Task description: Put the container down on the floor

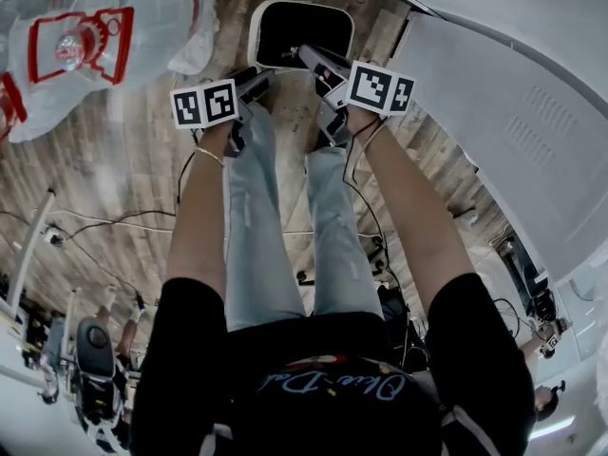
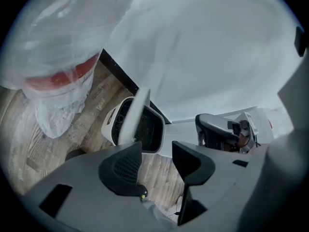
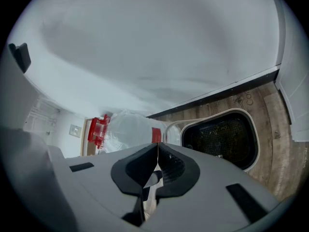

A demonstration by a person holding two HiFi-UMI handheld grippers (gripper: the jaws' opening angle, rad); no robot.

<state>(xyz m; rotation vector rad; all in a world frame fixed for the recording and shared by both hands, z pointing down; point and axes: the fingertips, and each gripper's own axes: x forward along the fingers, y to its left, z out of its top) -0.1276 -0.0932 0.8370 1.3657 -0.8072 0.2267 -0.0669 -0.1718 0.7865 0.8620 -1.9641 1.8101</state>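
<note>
The white container [image 1: 302, 28] sits on the wooden floor [image 1: 114, 160] at twelve o'clock, just beyond both grippers. The left gripper [image 2: 157, 151] gapes wide with nothing between its pads. The right gripper [image 3: 158, 146] has its jaws pressed together. A plastic bag [image 1: 104, 36] lies at ten o'clock.

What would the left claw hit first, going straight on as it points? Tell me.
Probably the white container. Its rim lies straight ahead of the open left claw, though depth is unclear.
</note>
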